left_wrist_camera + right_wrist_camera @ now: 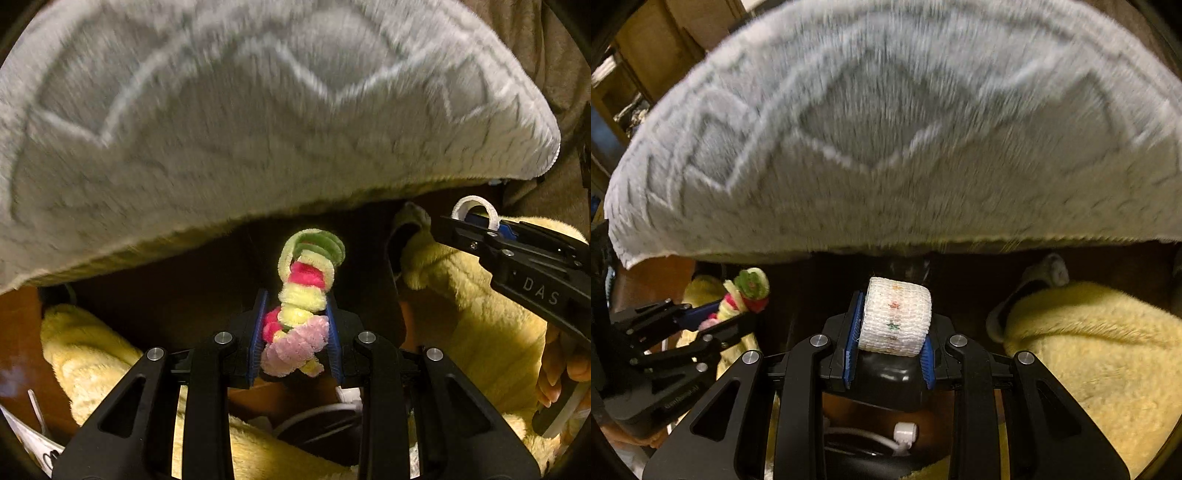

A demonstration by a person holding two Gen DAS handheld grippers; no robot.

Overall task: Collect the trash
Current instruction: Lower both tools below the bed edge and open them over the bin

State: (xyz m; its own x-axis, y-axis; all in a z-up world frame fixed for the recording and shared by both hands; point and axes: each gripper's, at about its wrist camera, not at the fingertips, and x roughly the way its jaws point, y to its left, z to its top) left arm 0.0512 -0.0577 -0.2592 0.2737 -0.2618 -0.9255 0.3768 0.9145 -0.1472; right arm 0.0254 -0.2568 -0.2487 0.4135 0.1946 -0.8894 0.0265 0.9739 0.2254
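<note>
Your left gripper point(295, 332) is clamped on a coiled bundle of pipe cleaners point(301, 302), green, yellow, pink and red, its blue pads pressing both sides. To its right, your right gripper point(891, 332) pinches a white gauze roll point(895, 319) with small coloured marks. Both hang just below the edge of a grey plush blanket point(258, 129), with yellow fleece point(1089, 350) beneath and a dark gap between.
</note>
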